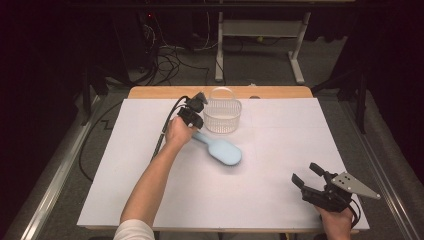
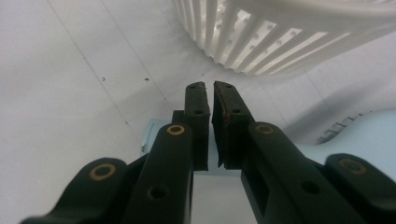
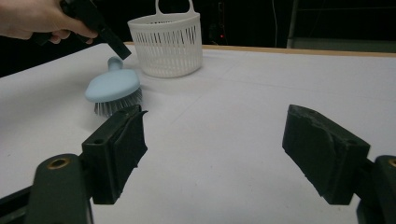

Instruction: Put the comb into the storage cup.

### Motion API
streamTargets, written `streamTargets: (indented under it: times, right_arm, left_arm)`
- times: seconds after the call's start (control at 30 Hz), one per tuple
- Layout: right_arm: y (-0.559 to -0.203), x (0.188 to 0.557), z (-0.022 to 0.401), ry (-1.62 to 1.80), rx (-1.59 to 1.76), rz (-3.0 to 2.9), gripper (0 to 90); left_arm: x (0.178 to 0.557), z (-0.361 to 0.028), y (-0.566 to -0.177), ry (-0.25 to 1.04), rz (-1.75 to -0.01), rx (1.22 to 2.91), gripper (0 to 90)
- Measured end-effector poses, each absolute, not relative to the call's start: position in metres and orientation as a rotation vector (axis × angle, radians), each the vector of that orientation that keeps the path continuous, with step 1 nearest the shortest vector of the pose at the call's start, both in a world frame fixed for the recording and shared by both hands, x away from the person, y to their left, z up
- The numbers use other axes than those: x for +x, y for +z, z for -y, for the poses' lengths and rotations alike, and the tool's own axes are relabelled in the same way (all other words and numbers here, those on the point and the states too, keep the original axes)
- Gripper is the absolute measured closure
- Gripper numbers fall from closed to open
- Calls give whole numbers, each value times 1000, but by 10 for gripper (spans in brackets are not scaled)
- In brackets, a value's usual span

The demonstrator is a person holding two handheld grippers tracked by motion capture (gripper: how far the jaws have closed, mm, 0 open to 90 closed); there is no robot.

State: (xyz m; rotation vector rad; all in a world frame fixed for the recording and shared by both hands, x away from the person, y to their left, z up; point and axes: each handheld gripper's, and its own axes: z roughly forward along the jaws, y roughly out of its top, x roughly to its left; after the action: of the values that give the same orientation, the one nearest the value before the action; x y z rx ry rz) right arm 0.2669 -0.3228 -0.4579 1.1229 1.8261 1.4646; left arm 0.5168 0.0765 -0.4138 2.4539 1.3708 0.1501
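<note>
basket [image 1: 222,116] beside brush [image 1: 220,148], table [image 1: 280,150] open rightward

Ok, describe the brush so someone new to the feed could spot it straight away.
Start at the white paper-covered table and find the white slatted plastic basket near its far edge. Just in front of that lies the pale blue plastic brush, with an oval head and grey bristles underneath. It is the scene's one coloured item, and the left tool is at its handle.

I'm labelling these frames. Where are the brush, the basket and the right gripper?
brush [image 1: 226,151], high view, back of its blue head.
basket [image 3: 169,52], right gripper view, slatted side wall.
right gripper [image 1: 306,175], high view, between its open jaws.
</note>
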Motion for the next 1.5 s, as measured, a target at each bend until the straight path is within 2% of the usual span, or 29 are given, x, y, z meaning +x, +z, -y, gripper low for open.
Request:
streamTargets:
  times: [0.37, 1.5]
  right_arm:
    - [-458, 268, 322, 1458, 1120, -1832, 219]
    - [-458, 267, 322, 1457, 1119, -1828, 220]
  left_arm:
    - [517, -76, -418, 127, -1369, 2485, 880]
    - [488, -76, -421, 51, -1290, 2520, 883]
